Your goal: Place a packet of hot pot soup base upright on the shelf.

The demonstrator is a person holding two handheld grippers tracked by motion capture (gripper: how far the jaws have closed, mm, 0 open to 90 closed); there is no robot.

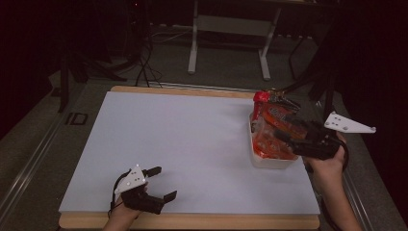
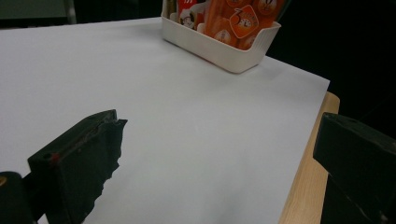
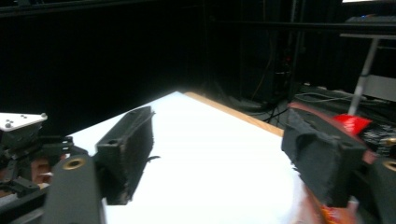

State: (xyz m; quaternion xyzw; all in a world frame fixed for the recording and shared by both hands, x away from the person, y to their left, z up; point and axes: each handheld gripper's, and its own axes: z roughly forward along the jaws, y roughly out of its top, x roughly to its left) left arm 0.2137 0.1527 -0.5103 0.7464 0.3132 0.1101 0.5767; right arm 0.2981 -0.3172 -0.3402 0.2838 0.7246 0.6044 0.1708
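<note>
Right tongs (image 1: 284, 131) gape empty above the snack packets (image 1: 274, 132).

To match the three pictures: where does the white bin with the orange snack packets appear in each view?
High view: white bin at the table's right edge, by the right gripper.
Left gripper view: top centre.
Right gripper view: I cannot make out the bin.
Shared landmark: white table sheet.

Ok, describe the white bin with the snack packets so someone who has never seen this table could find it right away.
Start from the white sheet that covers the wooden table, and go to its right edge, near the right gripper. There stands a low white plastic bin with rounded corners. It is packed with upright orange and red snack packets that stick out above its rim.
</note>
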